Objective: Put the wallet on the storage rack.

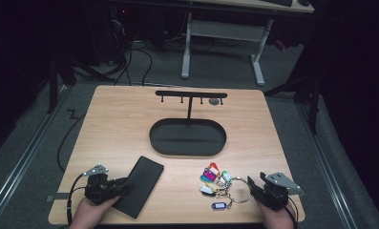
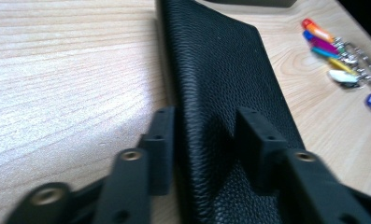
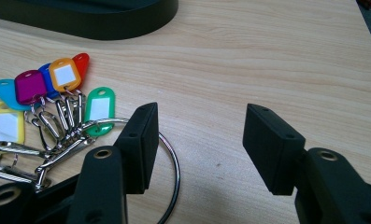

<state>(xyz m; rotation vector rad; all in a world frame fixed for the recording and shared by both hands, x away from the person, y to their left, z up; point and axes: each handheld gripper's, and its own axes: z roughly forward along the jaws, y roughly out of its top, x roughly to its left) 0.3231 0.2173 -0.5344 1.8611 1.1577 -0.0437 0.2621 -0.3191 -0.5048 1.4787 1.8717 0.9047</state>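
Seen from the high view, the left hand (image 1: 89, 212) enters at the lower left of the frame and lies low on the worktop (image 1: 120, 119), pointing the left gripper (image 1: 121, 185) toward the right. Its fingers (image 2: 160, 140) straddle the near end of a black wallet (image 1: 138, 186), a flat, grained-leather piece lying slantwise at lower centre-left. In the left gripper view one finger sits on the wallet's left edge and the other on its top face, both pressing on the leather, so the fingers are clamped on the wallet, which lies flat on the wood.

At the centre of the high view stands a black oval tray (image 1: 187, 149) with nothing visible in it. From its far rim rises a thin post carrying a black hook bar (image 1: 191, 94), with a small round grey piece at its right end.

Right of centre, low in the frame, lies a bunch of key tags (image 1: 215, 183) in red, orange, blue, magenta, green, yellow and white, gathered on a metal ring (image 1: 239, 190). The tags' paper windows are blank; no writing can be read.

At the lower right, the right hand (image 1: 275, 217) holds the right gripper (image 1: 249, 186) pointing left toward the ring. In the right gripper view its fingers (image 3: 141, 140) stand well apart, the left one over the ring's wire, the right one over bare wood, gripping nothing.
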